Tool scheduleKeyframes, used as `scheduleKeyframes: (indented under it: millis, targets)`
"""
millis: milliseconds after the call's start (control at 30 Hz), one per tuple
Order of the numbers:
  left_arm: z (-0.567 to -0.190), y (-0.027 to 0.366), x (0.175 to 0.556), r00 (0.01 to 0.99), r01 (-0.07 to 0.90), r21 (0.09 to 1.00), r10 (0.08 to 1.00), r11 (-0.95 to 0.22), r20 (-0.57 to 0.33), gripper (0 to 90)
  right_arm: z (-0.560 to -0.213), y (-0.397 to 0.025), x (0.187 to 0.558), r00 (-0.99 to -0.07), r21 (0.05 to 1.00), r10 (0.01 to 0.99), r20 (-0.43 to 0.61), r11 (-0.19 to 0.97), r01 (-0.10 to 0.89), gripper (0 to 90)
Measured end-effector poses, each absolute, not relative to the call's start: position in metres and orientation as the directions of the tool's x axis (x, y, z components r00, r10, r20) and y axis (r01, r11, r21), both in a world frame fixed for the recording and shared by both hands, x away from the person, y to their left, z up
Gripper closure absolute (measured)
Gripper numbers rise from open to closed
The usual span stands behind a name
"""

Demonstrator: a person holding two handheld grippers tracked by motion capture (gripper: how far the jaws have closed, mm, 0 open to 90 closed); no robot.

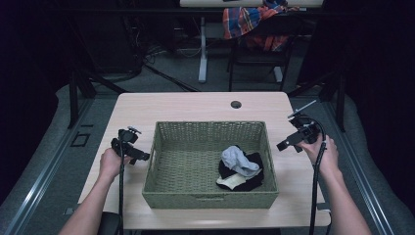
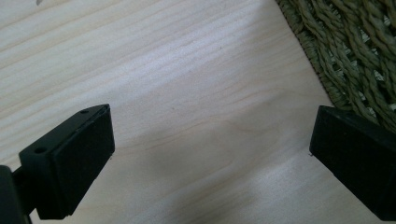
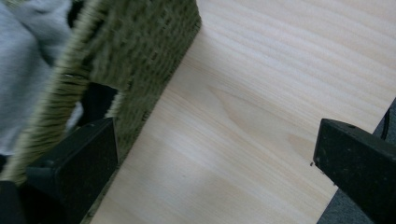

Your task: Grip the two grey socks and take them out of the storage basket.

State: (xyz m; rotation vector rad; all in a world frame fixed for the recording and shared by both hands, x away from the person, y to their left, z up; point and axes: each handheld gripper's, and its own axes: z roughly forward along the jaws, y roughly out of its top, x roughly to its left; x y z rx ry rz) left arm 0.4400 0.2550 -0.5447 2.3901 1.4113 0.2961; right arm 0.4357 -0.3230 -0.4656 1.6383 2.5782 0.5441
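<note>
Both tools flank the woven basket (image 1: 210,166) with jaws spread and empty: left gripper (image 1: 128,144) off its left wall, right gripper (image 1: 297,137) off its right. Probably a pause between picks; next, 1 must reach over the rim to the clothes (image 1: 240,168) bundled in its near-right corner.

A basket (image 1: 166,161) stands at the centre of the table (image 1: 195,105). Clothes (image 1: 240,169) lie in its lower right part. A chair (image 1: 257,34) stands behind, at upper centre.
</note>
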Motion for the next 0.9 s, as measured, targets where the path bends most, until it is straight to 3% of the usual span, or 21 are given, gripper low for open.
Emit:
scheduleKeyframes:
  millis: [533, 900]
  targets:
    - [-0.545, 0.255, 0.44, 0.483, 0.801, 0.403, 0.876, -0.444, 0.005, 0.0, -0.419, -0.303, 0.418, -0.494, 0.354, 0.851, 0.175, 0.414, 0.839, 0.0]
    - [-0.545, 0.254, 0.441, 0.484, 0.799, 0.404, 0.875, -0.445, 0.006, 0.0, -0.404, -0.254, 0.406, -0.606, 0.368, 0.777, 0.167, 0.521, 0.77, 0.0]
